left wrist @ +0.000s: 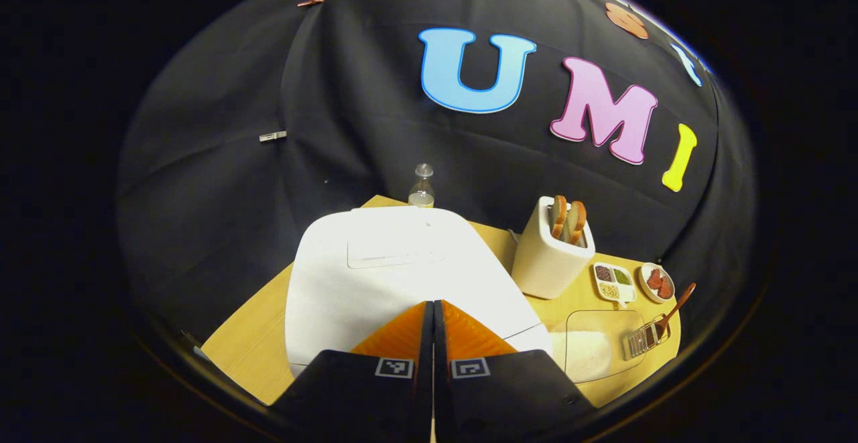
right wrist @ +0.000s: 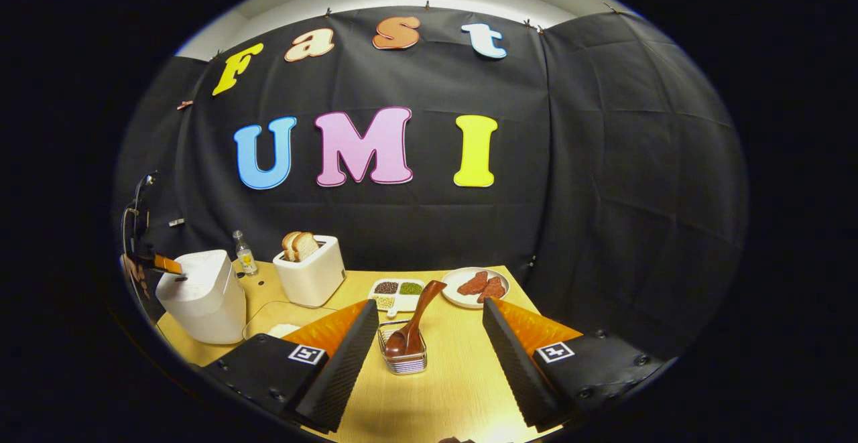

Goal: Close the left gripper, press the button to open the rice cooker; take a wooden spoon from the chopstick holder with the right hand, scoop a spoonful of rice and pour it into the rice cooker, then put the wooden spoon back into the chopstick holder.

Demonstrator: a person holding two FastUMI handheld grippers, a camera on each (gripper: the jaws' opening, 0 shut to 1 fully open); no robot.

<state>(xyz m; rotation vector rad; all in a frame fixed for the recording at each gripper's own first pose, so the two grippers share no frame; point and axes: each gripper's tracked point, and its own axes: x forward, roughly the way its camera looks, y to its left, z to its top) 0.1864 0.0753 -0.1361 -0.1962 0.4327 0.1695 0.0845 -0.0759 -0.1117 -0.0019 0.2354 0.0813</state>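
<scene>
In the left gripper view we see our left tongs (left wrist: 433, 309) pressed fully together with nothing between them, poised over the front edge of the white rice cooker (left wrist: 395, 275), whose lid is down. We cannot make out the button; the fingers hide that part.

In the right gripper view our right tongs (right wrist: 429, 336) stand wide apart and empty, framing the chopstick holder (right wrist: 403, 356), a small clear ribbed box on the wooden surface (right wrist: 462, 389). The wooden spoon (right wrist: 414, 322) sits in it, bowl down, handle leaning up and to the right.

Left of the holder lies a clear container (right wrist: 285, 322) holding white rice (right wrist: 283, 330), partly cut off by our left finger. Behind it a white toaster (right wrist: 312, 272) carries two bread slices (right wrist: 299, 244). A divided dish (right wrist: 397, 291) holds dark, green and pale grains, and a plate (right wrist: 477, 285) holds reddish pieces. A small bottle (right wrist: 244, 252) stands by the cooker, its contents hard to tell. At the far left, the other gripper (right wrist: 164, 265) touches the cooker's top.
</scene>
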